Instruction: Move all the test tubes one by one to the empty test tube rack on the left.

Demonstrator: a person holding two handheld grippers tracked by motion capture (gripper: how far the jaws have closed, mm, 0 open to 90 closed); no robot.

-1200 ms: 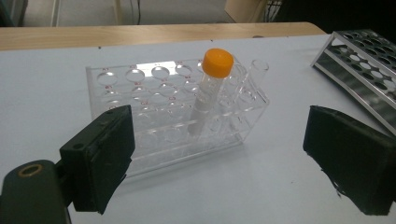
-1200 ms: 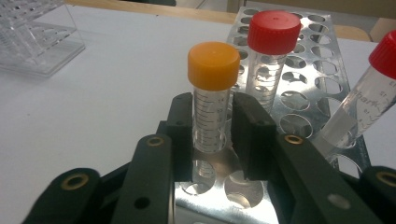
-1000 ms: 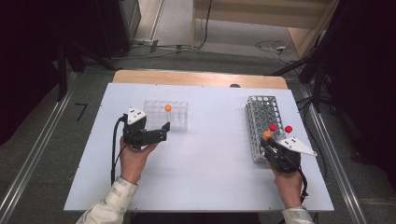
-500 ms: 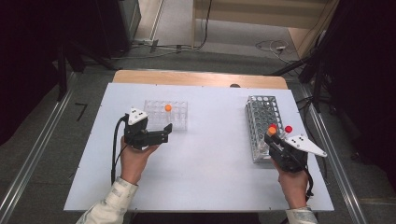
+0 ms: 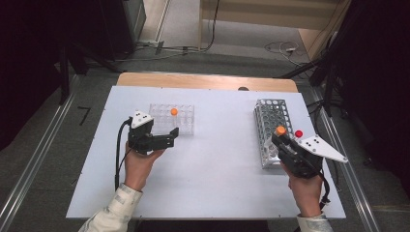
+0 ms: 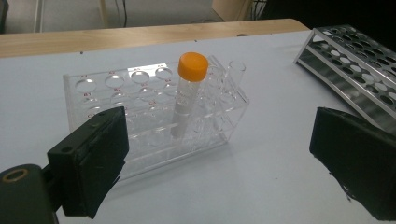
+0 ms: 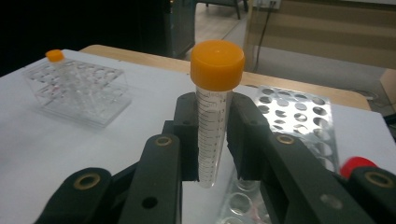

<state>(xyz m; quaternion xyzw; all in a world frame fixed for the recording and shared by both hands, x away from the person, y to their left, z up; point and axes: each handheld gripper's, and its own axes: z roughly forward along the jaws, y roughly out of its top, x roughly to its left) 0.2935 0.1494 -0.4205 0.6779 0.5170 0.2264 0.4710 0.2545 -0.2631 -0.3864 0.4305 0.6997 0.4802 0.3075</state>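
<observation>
Right gripper (image 7: 212, 140) clamps orange-capped tube (image 7: 212, 116), its lower tip hidden; left gripper (image 6: 219, 163) wide open, empty

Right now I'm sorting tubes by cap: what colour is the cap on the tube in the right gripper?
Orange cap, clearest in the right gripper view.

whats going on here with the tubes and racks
A person works at a white table with a gripper in each hand. The right gripper is shut on an orange-capped tube, held upright above the metal rack, where a red-capped tube stands. The left gripper is open, facing a clear plastic rack that holds another orange-capped tube.
</observation>
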